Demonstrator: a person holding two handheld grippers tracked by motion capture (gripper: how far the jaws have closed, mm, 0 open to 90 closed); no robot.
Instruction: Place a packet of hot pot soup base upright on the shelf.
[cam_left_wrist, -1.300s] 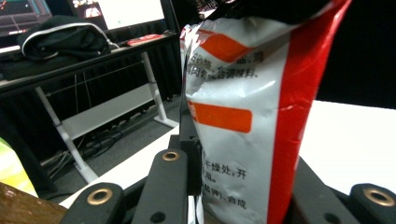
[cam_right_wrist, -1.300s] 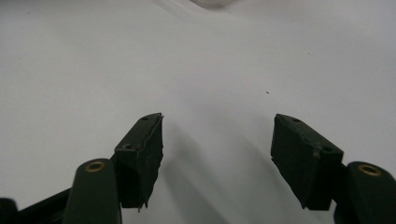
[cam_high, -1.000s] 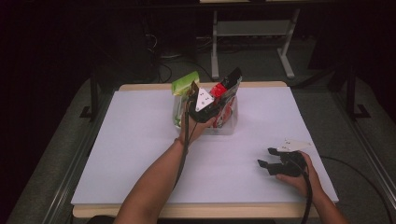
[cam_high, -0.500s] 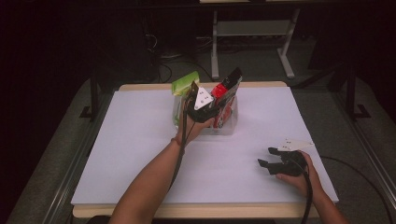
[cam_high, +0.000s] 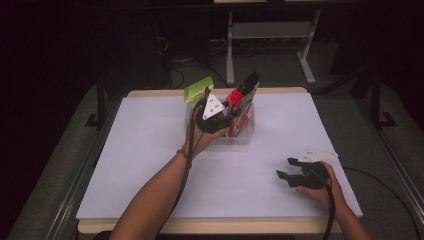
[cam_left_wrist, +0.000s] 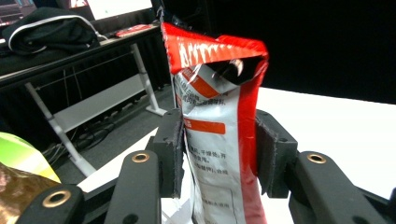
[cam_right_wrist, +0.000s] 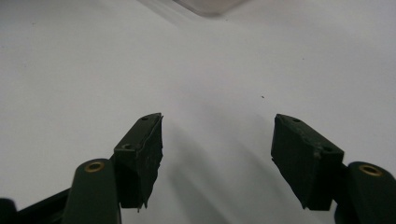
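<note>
- Red-and-white snack pouch (cam_left_wrist: 217, 135) stands upright between the jaws of your left gripper (cam_left_wrist: 217, 154). The left pad looks to be at its edge; a sliver of gap shows at the right pad.
- Those jaws have just been opening with the pouch between them, so you seem to be letting it go.
- Below the jaws, the pouch sits in the clear bin (cam_high: 240, 136), beside a green packet (cam_high: 197, 90) to their left.
- Placing looks nearly done; what's left is to widen and lift clear.
- Your right gripper (cam_high: 289, 169) rests on the white table cover (cam_high: 150, 150), jaws spread around nothing.
</note>
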